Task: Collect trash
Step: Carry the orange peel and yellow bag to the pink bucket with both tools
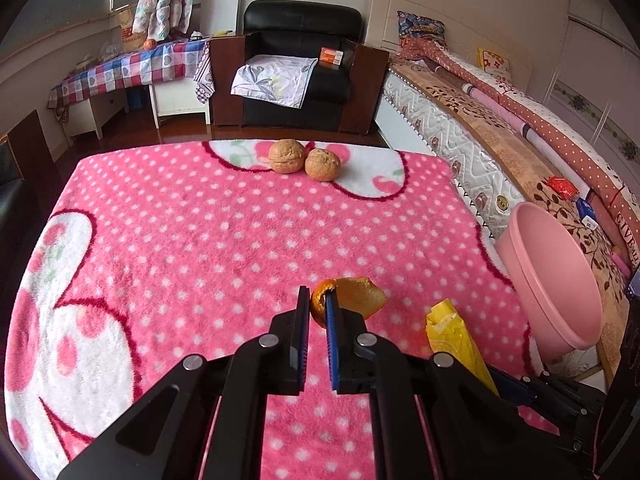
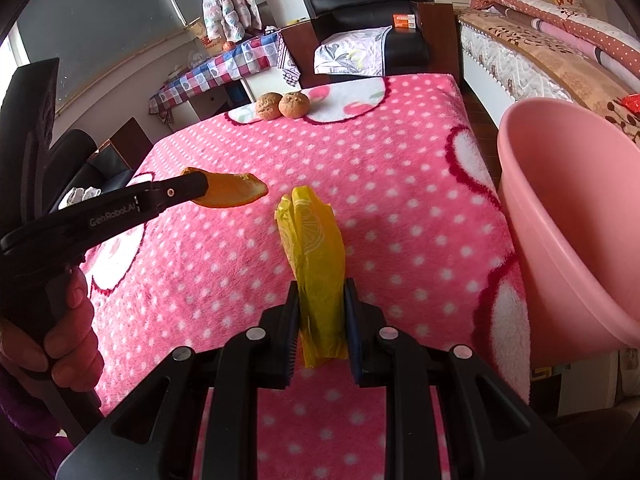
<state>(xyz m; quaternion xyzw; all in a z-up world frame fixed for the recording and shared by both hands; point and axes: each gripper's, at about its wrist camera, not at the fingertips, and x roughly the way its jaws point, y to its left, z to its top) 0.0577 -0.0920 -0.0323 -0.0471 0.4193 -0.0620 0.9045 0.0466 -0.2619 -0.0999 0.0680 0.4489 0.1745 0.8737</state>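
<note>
While both hand-held grippers hold trash, pink basin [image 2: 560, 216] stands beside.

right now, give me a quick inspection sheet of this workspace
surface: pink polka-dot blanket covering the table
job's things: orange peel in the left gripper; yellow wrapper in the right gripper; pink bin at the table's right edge
clutter: two walnuts touching at the far edge
grippers: both shut on trash, both lifted off the blanket
cables: nothing seen
surroundings: black armchair, bed, checked-cloth side table
</note>
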